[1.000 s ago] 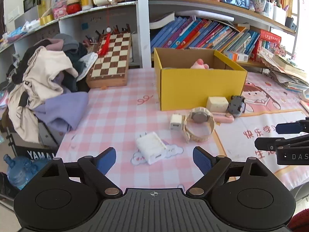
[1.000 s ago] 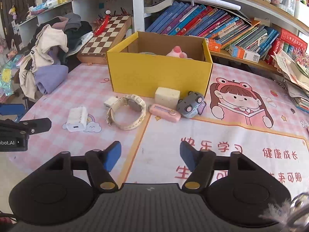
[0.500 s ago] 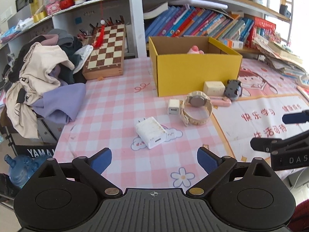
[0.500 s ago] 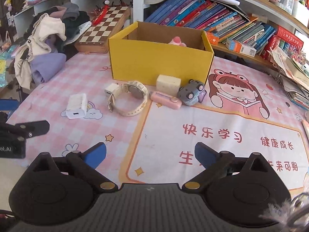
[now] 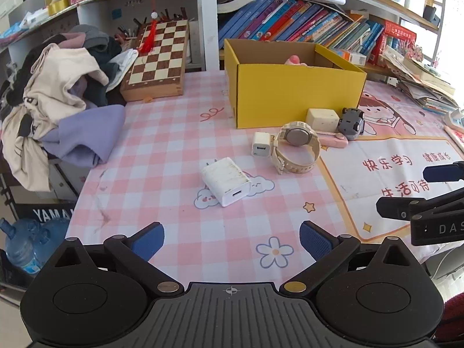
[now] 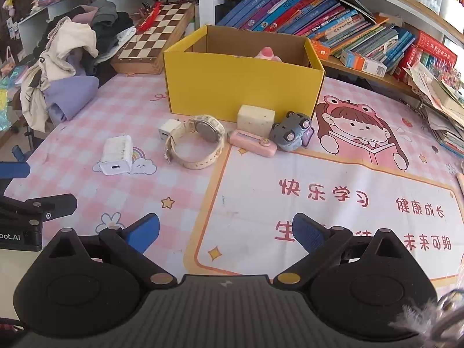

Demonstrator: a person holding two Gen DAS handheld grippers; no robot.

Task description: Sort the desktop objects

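Left gripper (image 5: 231,242): jaws opening, wide, nothing between.
Right gripper (image 6: 226,233): wide open, empty.
Charger (image 5: 226,181): ahead of left gripper, on cloth.
Watch (image 6: 195,141): before box (image 6: 240,87).
Left view only: water bottles (image 5: 26,240).

This is a home study corner, likely a child's desk. A pink checked tablecloth (image 5: 162,156) covers the table, with a cartoon mat (image 6: 348,174) of a girl reading and printed Chinese characters laid over it. Behind it, shelves hold rows of leaning children's books (image 6: 304,14), jars and trinkets. A folding wooden chessboard (image 5: 158,61) leans against the shelf post, a heap of clothes (image 5: 58,92) lies at the table's left end, and water jugs (image 5: 26,240) stand on the floor below.
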